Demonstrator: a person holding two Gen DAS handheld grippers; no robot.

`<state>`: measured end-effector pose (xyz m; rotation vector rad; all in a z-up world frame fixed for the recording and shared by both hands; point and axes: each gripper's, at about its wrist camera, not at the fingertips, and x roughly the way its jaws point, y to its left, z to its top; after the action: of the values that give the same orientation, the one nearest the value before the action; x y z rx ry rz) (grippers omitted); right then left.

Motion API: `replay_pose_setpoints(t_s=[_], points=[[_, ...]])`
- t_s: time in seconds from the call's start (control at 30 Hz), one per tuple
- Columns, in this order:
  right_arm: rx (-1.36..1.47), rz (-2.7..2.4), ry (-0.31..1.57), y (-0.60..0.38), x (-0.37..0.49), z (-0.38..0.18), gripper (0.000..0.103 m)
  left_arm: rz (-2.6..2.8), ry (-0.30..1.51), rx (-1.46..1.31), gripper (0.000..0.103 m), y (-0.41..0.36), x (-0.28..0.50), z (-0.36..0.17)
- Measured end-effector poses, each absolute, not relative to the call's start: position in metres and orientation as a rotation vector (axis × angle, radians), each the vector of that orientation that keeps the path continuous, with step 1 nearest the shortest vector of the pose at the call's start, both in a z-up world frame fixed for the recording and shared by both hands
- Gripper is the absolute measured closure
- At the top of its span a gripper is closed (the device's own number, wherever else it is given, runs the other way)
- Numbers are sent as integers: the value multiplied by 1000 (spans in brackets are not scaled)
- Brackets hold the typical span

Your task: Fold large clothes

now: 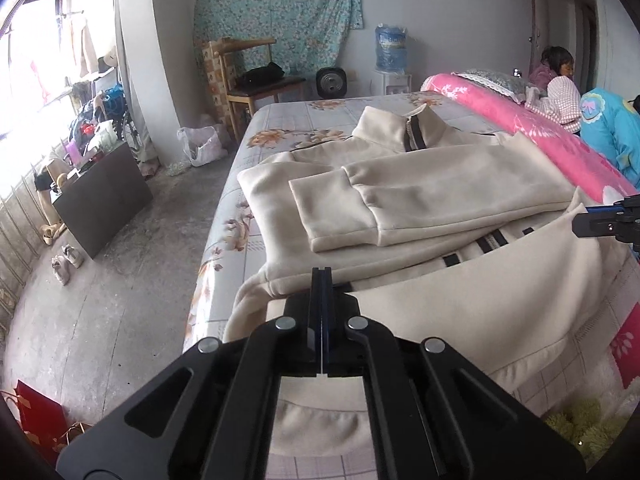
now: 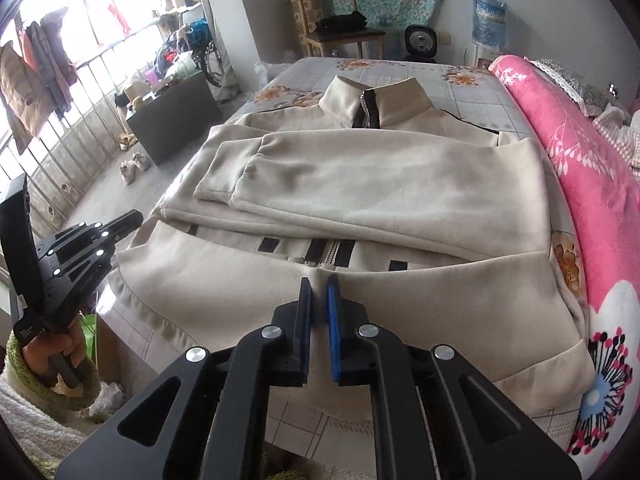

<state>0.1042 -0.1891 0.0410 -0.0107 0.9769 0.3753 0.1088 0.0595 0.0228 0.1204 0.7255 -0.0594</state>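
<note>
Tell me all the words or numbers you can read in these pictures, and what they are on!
No word or number can be read.
Left gripper: small pale print on its black body, too small and blurred to read.
Blue water bottle: a pale label, too blurred to read.
Cream jacket: only black stripes and a zip, no words.
Pink blanket: only flowers, no words.

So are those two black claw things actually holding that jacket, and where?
Yes. Both the left gripper and the right gripper are pinched shut on the bottom hem of the cream zip-up fleece jacket, one at each side.
</note>
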Motion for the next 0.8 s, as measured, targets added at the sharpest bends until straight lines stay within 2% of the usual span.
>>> replay_pose_setpoints(t_s=[0.13, 0.3, 0.33, 0.37, 0.43, 0.47, 0.6, 0.67, 0.7, 0.73, 0.8], points=[[4, 361, 990, -186, 120, 24, 96, -47, 760, 89, 103, 70, 122, 17], [22, 366, 919, -185, 117, 39, 96, -63, 832, -17, 102, 94, 117, 10], [25, 365, 920, -186, 119, 37, 96, -68, 850, -41, 94, 99, 116, 6], [32, 365, 934, -187, 124, 31, 96, -62, 861, -56, 81, 102, 115, 3], [39, 363, 965, -187, 132, 17, 96, -47, 892, -82, 67, 108, 115, -6], [45, 364, 981, -187, 136, 10, 96, -38, 903, -85, 65, 110, 115, -9], [78, 375, 988, -187, 141, 3, 96, -20, 948, -108, 64, 115, 123, -22], [68, 384, 945, -185, 138, 13, 96, -14, 952, -112, 67, 115, 126, -25], [55, 385, 924, -184, 137, 18, 96, -9, 946, -93, 71, 112, 126, -25], [46, 385, 913, -183, 136, 20, 96, -11, 939, -78, 83, 110, 126, -25], [36, 384, 903, -182, 136, 20, 96, 14, 923, -46, 90, 107, 125, -23]])
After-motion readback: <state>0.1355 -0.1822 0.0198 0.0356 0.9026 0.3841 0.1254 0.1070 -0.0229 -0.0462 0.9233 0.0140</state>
